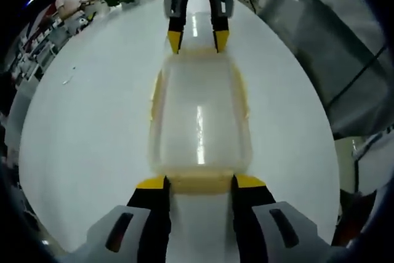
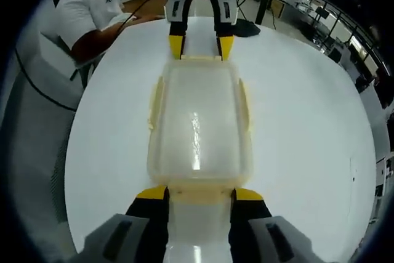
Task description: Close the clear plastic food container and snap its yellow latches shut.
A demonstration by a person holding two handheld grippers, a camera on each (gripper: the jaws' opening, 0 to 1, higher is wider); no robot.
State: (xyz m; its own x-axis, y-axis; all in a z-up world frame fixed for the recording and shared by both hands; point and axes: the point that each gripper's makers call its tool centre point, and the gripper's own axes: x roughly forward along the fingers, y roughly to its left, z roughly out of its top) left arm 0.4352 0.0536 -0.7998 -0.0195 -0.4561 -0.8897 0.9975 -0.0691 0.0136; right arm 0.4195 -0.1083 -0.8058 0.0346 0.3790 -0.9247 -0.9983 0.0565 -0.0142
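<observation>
The clear container (image 1: 200, 121) lies on the white table (image 1: 92, 127) with its lid already down, stretched lengthways between the two grippers, one at each short end. In the left gripper view the left gripper (image 1: 200, 182) has its yellow-tipped fingers (image 1: 152, 183) spread apart, one to either side of the near end latch (image 1: 200, 183), which sits right between them; the right gripper (image 1: 198, 40) faces it from the far end, its fingers also apart and straddling the far latch (image 2: 200, 194). The right gripper view shows the same thing mirrored. Neither pair is clamped on anything, as far as I can see. The side latches (image 1: 156, 93) look splayed outward, so I'd judge them not yet snapped. The risk from here is that the box is light on a slick tabletop: if one gripper pushes on its latch harder than the other, the container will likely skid toward the opposite fingers instead of clicking. A fingertip could also slip past the latch edge and ride up onto the lid, popping a corner loose.
</observation>
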